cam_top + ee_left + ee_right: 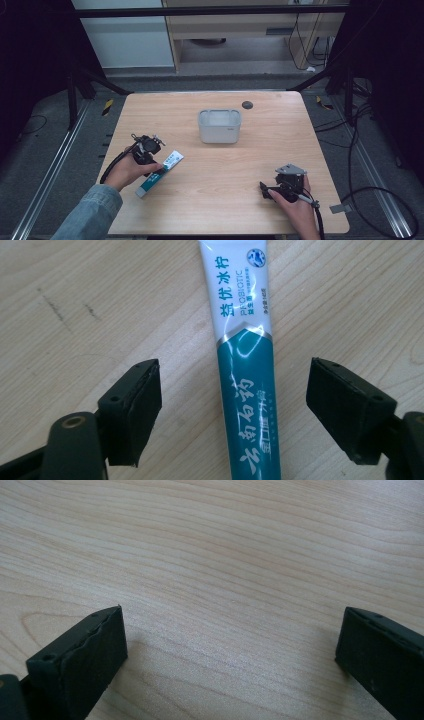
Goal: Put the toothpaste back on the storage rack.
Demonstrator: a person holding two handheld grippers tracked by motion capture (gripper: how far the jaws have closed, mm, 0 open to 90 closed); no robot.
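Straddling the toothpaste tube (pixel 245 385), the left claw (pixel 234 405) is spread, jaws either side, not touching it. Tube lies flat on the bench (pixel 210 170), near-left, well apart from the grey tub (pixel 219 127) at centre-far. Right claw (pixel 230 655) spread over bare wood, near-right.

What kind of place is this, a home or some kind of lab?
Most likely a lab or recording rig, not a home: a bare wooden table stands inside a black metal frame, floor rails run alongside, and loose cables trail over grey carpet.
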